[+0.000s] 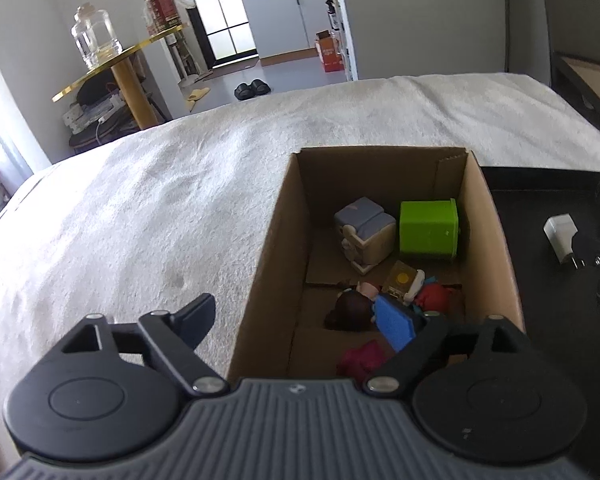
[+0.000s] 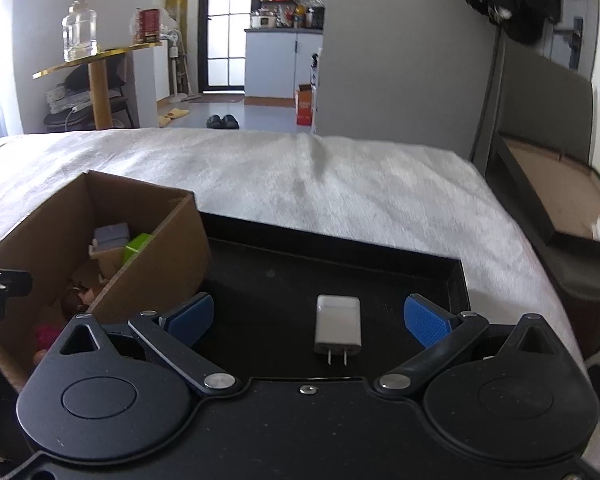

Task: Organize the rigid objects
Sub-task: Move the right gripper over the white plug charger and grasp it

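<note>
Right claw (image 2: 309, 320) spread wide, empty, straddling white charger (image 2: 337, 325) lying in black tray (image 2: 458, 280); left claw (image 1: 304, 318) gaping, empty, hovering over cardboard box (image 1: 260, 264) holding toys, on bed (image 1: 160, 200).

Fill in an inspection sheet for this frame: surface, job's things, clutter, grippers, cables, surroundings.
Surface: white blanket over a bed.
Job's things: cardboard box holding a green block, a grey-lidded toy, dolls and a red item; white charger lying alone on the black tray beside the box.
Clutter: nothing seen on the blanket.
Grippers: left gripper open, one finger inside the box; right gripper open, straddling the charger, not touching.
Cables: nothing seen in the work area.
Surroundings: gold side table with glass jar, slippers, kitchen doorway.
</note>
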`<control>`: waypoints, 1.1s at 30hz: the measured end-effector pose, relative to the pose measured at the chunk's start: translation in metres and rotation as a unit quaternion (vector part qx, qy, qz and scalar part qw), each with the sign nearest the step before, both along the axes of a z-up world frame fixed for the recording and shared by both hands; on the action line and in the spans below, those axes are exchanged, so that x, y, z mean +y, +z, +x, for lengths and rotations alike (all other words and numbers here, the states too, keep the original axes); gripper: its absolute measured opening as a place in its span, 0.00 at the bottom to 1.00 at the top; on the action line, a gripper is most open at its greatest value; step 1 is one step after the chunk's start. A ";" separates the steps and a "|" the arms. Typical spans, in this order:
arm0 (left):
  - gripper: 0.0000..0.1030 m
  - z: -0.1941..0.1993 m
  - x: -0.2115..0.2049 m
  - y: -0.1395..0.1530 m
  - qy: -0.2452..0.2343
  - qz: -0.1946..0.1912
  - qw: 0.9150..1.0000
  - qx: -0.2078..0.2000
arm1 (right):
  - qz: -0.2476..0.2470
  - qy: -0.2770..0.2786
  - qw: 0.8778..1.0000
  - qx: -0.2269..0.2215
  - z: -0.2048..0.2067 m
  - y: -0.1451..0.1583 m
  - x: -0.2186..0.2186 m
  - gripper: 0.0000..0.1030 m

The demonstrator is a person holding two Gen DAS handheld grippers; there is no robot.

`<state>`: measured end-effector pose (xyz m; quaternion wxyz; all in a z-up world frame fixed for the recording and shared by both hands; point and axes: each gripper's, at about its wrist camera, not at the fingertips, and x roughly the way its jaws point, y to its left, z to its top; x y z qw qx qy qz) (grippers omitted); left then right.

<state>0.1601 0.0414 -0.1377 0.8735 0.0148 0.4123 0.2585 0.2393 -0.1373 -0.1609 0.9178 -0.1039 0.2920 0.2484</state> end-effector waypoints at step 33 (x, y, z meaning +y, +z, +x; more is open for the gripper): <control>0.92 0.022 -0.007 -0.017 0.029 0.052 0.996 0.068 | 0.007 -0.019 0.995 0.097 0.063 -0.059 -0.012 0.36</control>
